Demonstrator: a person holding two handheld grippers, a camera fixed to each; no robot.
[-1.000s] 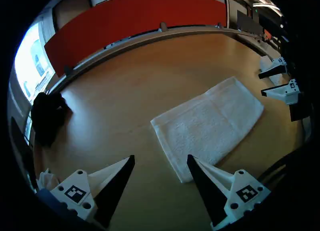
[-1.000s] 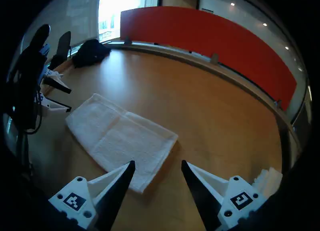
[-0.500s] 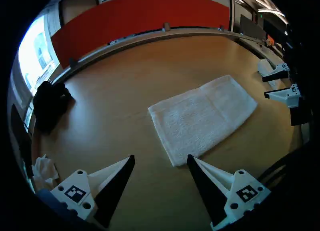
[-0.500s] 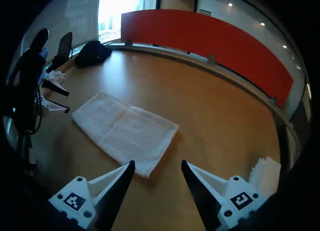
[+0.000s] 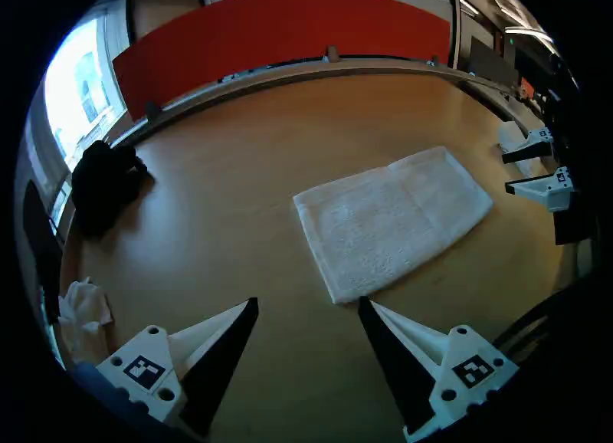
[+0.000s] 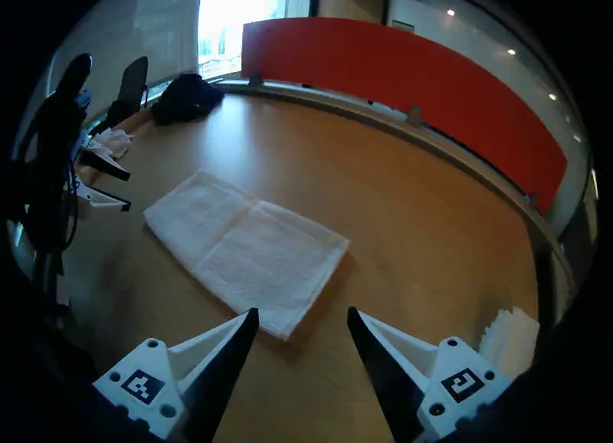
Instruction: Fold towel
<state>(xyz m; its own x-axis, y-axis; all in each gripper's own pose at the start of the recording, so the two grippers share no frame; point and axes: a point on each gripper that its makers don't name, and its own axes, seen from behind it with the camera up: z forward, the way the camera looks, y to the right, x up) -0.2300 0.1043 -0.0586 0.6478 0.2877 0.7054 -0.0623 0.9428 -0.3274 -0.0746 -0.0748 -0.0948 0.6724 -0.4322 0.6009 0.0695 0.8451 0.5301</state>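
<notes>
We cannot make out the dark bundle (image 5: 103, 186) at the table's (image 5: 230, 213) far edge, perhaps a bag; the white stack (image 6: 509, 337) is cropped, and shadow swallows the right gripper's (image 5: 506, 173) body.

Wooden table (image 5: 230, 213), red partition (image 5: 283, 29), window (image 5: 73, 98)

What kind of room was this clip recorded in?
Probably an office or meeting room: a large wooden table with a long red divider panel along its far edge, office chairs at one end, and a bright window behind.
</notes>
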